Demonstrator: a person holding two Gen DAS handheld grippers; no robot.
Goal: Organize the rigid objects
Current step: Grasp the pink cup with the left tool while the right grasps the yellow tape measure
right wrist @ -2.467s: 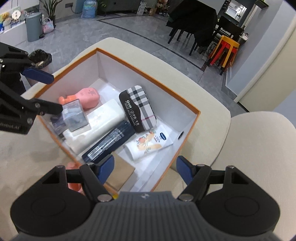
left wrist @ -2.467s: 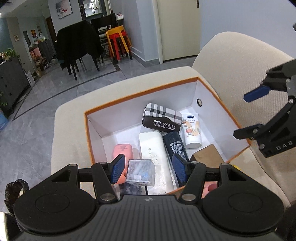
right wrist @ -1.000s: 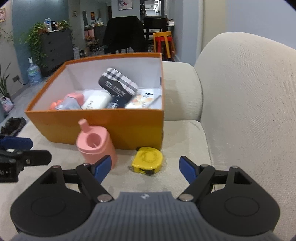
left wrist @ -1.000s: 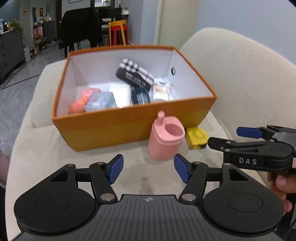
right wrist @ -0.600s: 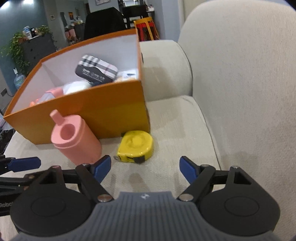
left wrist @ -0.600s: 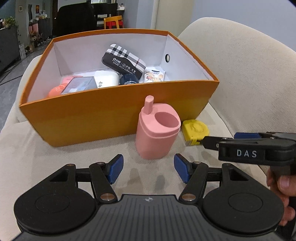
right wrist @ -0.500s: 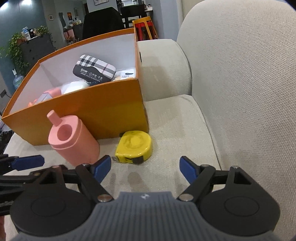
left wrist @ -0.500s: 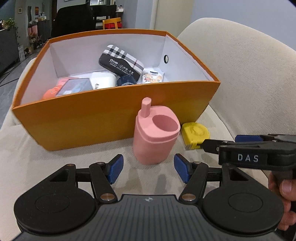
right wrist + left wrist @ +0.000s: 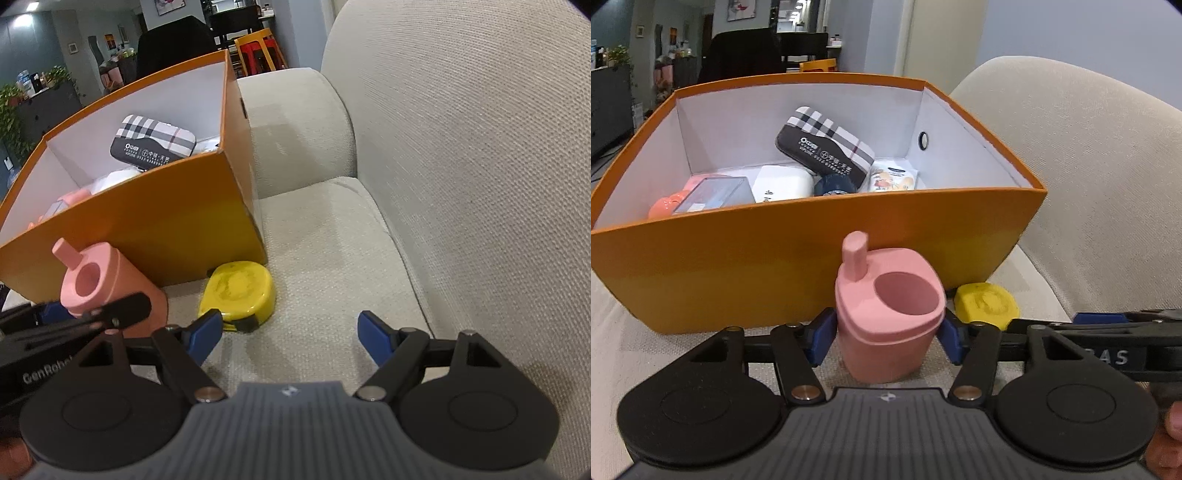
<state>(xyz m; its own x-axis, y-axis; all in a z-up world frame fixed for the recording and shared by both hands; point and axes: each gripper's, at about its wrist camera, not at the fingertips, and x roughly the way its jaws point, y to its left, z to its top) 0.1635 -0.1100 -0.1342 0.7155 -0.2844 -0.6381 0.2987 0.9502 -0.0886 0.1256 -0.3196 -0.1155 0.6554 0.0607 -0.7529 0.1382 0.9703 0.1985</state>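
Pink plastic fills the middle of the left wrist view: a pink cup (image 9: 888, 325) with a stubby spout stands upright on the beige sofa seat (image 9: 332, 266), just in front of the near wall of the orange box (image 9: 812, 251). The left gripper (image 9: 886, 338) has the cup between its blue pads (image 9: 822, 338), and its jaws have just been closing; the pads sit against the cup's sides, so it looks clamped low on the body, probably to keep the open top clear and the cup level when lifted. The right gripper (image 9: 290, 338) stands wide open with nothing between its pads; the yellow tape measure (image 9: 238, 290) lies flat just beyond its left pad, beside the box's near right corner, so this hand seems lined up for that piece, though not yet centred on it (it would need to shift left). Inside the box a plaid case (image 9: 823, 144) leans on the other items, with a white container (image 9: 781, 186), a clear box (image 9: 714, 194) and a printed tube (image 9: 892, 179) packed along the floor. The two loose things outside are likely what remains; space for them looks tight, and the cup may have to go in on its side or on top.
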